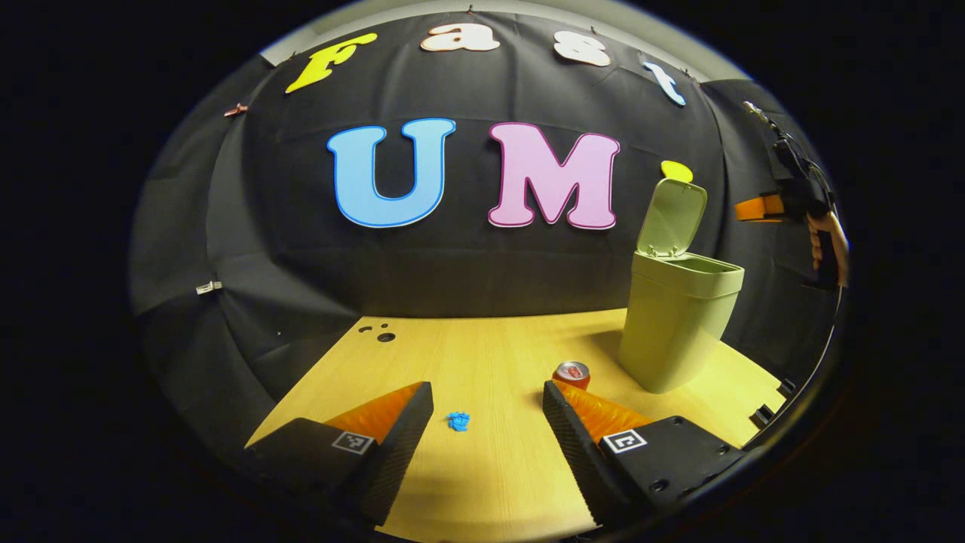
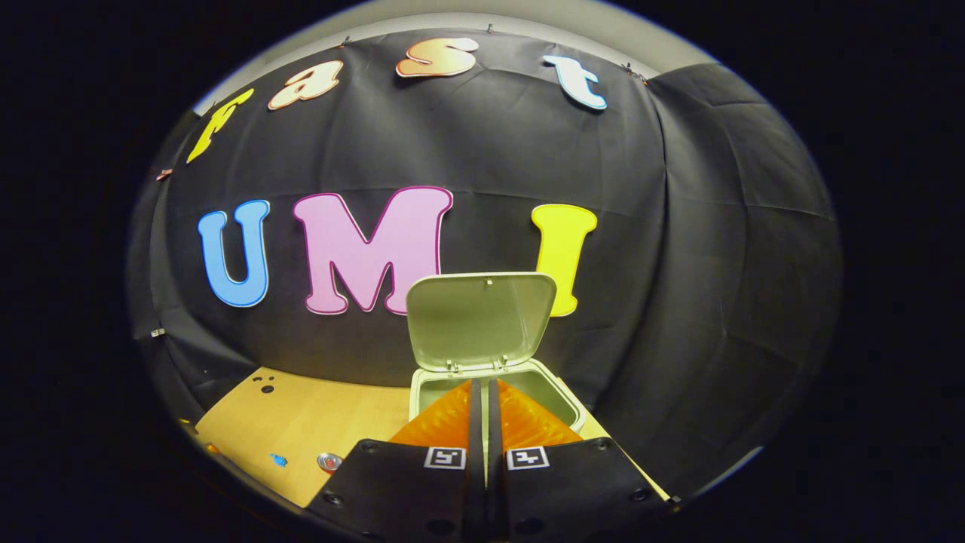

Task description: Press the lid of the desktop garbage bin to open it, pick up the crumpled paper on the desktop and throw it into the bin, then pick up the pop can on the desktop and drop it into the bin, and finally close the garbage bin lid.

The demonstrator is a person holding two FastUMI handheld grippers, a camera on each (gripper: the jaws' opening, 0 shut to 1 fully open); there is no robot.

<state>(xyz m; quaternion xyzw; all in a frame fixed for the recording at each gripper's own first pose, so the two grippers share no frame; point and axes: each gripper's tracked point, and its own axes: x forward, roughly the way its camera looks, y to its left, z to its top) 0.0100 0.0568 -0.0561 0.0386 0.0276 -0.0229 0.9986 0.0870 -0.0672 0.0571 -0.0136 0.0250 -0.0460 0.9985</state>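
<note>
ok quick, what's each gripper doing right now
left gripper: open, holding nothing, paper lying between its fingers.
right gripper: shut, holding nothing, above the open bin.

Place: a recording booth, staged, not a lived-in room.
Walls: black cloth [image 1: 467, 271] pinned up on all sides, creased, small clips along its edges.
Surface: pale wooden desktop [image 1: 482, 362] butted against the cloth.
Props: light-green plastic bin [image 1: 675, 317], lid up, standing on the desktop.
</note>
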